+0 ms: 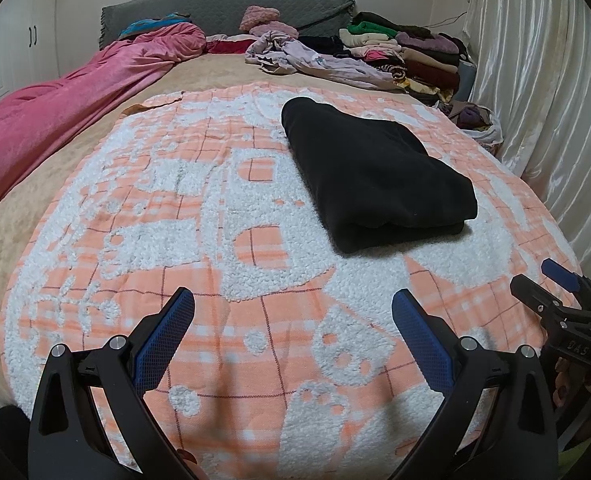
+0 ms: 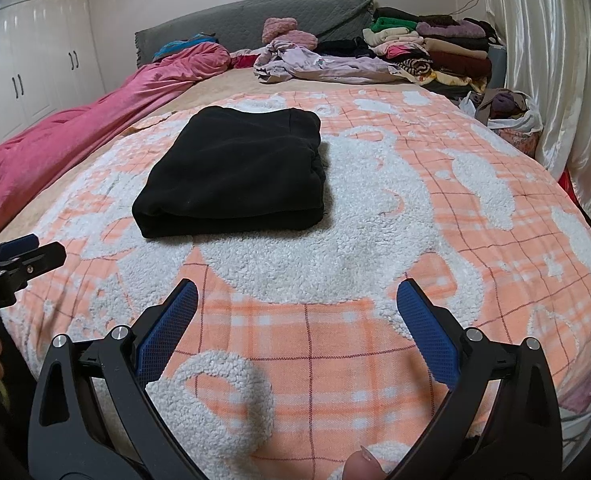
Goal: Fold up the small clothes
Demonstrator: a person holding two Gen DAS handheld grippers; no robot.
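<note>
Folded black garment [image 1: 375, 176] lying on the orange-and-white blanket [image 1: 199, 216].
Left tool [image 1: 293, 312] and right tool [image 2: 297, 300] are hovering nearby, both spread apart, gripping nothing.

A folded black fleece garment [image 2: 231, 172] is seen lying flat on the orange-and-white plaid fleece blanket [image 2: 335, 340] covering the bed. The right hand-held gripper [image 2: 297, 304], its blue-padded fingers [image 2: 163, 336] spread wide, is held empty above the blanket, apart from the garment.

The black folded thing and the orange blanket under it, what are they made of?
The black folded garment looks like soft matte fleece: fuzzy, no shine, thick rounded folds. The orange-and-white checked blanket seems a woven cloth with raised, curly, towel-like white patches. Both are guesses from looks.
</note>
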